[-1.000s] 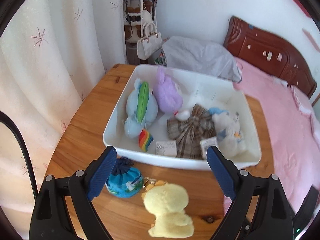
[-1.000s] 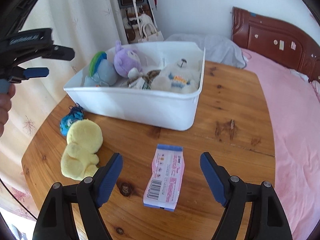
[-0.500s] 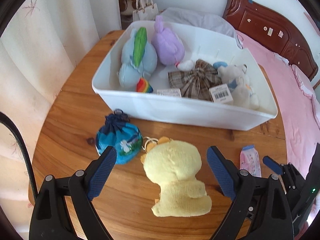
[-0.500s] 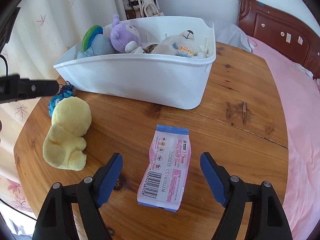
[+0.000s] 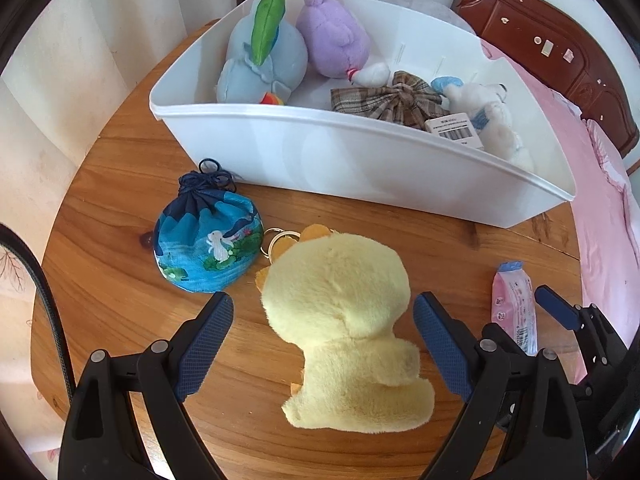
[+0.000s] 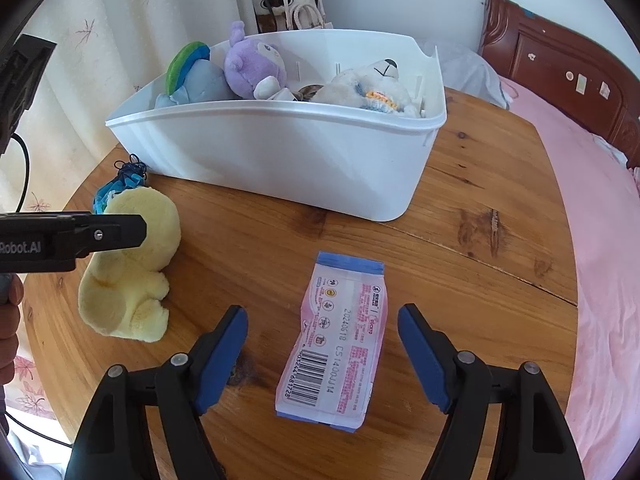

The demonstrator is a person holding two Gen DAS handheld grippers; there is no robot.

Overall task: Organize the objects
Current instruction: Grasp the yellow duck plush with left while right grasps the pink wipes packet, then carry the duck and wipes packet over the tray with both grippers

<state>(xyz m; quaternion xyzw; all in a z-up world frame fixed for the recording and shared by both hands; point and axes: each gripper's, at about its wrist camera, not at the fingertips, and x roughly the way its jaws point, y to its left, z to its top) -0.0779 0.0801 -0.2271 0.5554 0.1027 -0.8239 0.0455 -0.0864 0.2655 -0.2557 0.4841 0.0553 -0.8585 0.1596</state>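
Now both tongs gape (nothing gripped) — left tongs (image 5: 323, 344) straddling the yellow plush (image 5: 344, 320).

Surface I saw: round wooden table (image 6: 480, 208) | On it: white bin (image 6: 280, 160), yellow plush (image 5: 344, 320), blue drawstring pouch (image 5: 208, 240) beside the plush, pink packet (image 6: 340, 336) apart.

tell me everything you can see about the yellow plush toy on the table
The yellow plush toy is soft, pale and fluffy, with a round head, a smaller body and orange trim at the head's edge. It lies flat on the wooden table, in front of the white bin, beside the blue drawstring pouch; a metal key ring shows at its head. The left gripper straddles it, open, pads not touching.
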